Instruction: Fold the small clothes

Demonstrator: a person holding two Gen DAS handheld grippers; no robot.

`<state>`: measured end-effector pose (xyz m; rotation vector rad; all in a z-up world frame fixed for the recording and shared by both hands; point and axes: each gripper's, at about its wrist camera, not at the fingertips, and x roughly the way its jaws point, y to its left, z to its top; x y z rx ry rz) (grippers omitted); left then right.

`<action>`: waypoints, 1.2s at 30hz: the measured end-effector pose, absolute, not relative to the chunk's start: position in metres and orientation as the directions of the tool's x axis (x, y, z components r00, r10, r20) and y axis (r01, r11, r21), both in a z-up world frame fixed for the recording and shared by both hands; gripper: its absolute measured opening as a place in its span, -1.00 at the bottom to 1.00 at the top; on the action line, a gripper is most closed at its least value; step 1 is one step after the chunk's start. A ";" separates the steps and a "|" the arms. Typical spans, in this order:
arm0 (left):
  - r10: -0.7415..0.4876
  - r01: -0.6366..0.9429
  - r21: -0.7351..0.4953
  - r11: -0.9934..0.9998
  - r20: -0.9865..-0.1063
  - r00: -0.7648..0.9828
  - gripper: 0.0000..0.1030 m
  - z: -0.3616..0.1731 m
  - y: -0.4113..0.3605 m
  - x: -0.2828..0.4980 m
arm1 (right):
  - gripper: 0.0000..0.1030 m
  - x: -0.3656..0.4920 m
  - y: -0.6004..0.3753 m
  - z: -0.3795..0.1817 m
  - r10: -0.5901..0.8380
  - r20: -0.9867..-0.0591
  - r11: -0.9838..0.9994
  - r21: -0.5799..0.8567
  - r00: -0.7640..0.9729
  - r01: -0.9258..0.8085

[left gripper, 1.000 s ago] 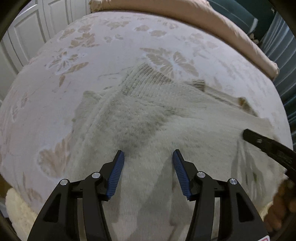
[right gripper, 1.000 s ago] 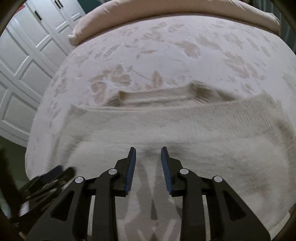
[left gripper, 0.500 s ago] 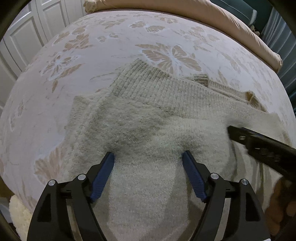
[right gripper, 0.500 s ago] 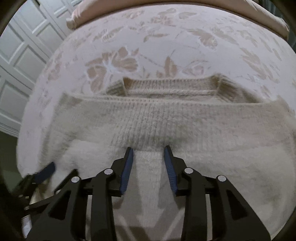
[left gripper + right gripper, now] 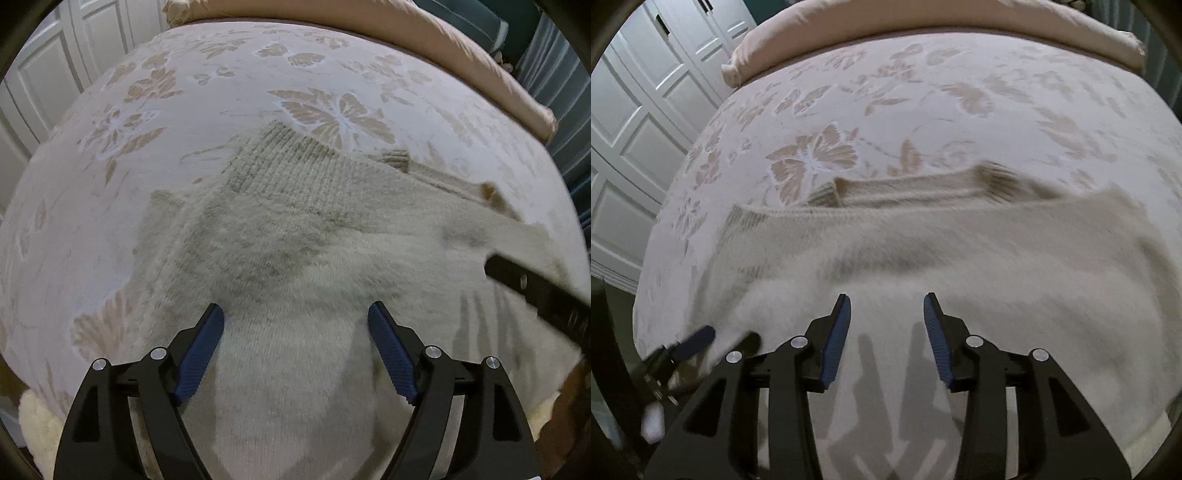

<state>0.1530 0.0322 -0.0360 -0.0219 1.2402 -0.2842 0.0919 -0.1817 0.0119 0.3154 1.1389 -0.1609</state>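
The cream knitted sweater (image 5: 295, 251) is lying spread flat on the bed, over a pale bedspread (image 5: 229, 92) patterned with tan butterflies and flowers. Its ribbed band is facing the far side of the bed, toward the pinkish rolled duvet (image 5: 923, 29) along the bed's far edge. The left gripper (image 5: 295, 325) is hovering over the near part of the sweater, pointing steeply down; its jaws have just been opening and are standing wide apart, with nothing pinched between the blue pads, only the knit lying underneath. The right gripper (image 5: 886, 317) is hanging over the sweater further along, its jaws also just been opening, now partly apart and gripping nothing; its two fingers are throwing shadows on the wool below. In the left wrist view the right gripper is poking in from the right edge. White panelled wardrobe doors (image 5: 639, 122) are standing beyond the bed on the left.
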 end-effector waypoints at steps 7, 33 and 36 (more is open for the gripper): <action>-0.297 0.076 -0.287 0.955 -0.912 0.284 0.51 -0.022 0.099 0.128 | -0.22 0.055 -0.186 0.013 0.055 -0.921 0.944 0.174 0.385 0.280; -0.314 -0.016 -0.329 0.944 -0.913 0.261 0.59 -0.058 0.095 0.128 | 0.13 0.095 -0.165 -0.031 0.018 -0.938 0.983 0.080 0.345 0.166; -0.311 -0.009 -0.325 0.946 -0.913 0.262 0.34 -0.054 0.085 0.132 | 0.14 0.095 -0.165 -0.032 0.018 -0.935 0.983 0.081 0.355 0.163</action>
